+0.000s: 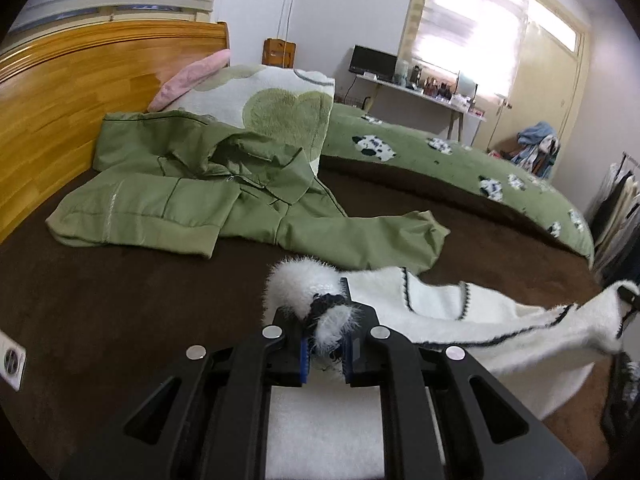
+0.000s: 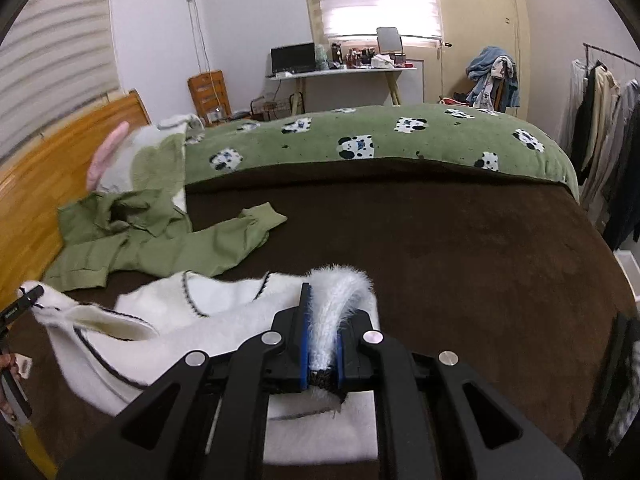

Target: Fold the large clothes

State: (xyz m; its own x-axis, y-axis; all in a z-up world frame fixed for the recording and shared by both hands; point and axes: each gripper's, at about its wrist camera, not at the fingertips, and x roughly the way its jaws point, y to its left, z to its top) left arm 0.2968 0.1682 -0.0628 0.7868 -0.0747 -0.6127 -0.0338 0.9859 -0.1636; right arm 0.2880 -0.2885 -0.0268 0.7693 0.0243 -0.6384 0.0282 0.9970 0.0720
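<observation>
A bed under a dark brown blanket (image 2: 460, 248) fills the room's near half. Both claws tilt downward over it: the left claw (image 1: 326, 340) pinches a fuzzy, dark-trimmed corner of the white sweater (image 1: 460, 304), the right claw (image 2: 322, 344) pinches another furry edge, the cloth stretched between them. Beyond lies a crumpled green jacket (image 1: 192, 200), then a sheep-patterned green quilt (image 2: 400, 136) and a wooden headboard (image 1: 60, 92).

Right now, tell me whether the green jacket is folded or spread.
Neither neatly: the green jacket lies rumpled on the brown bedspread, one sleeve bent across its front, the other stretched out sideways. Not a finished fold.
</observation>
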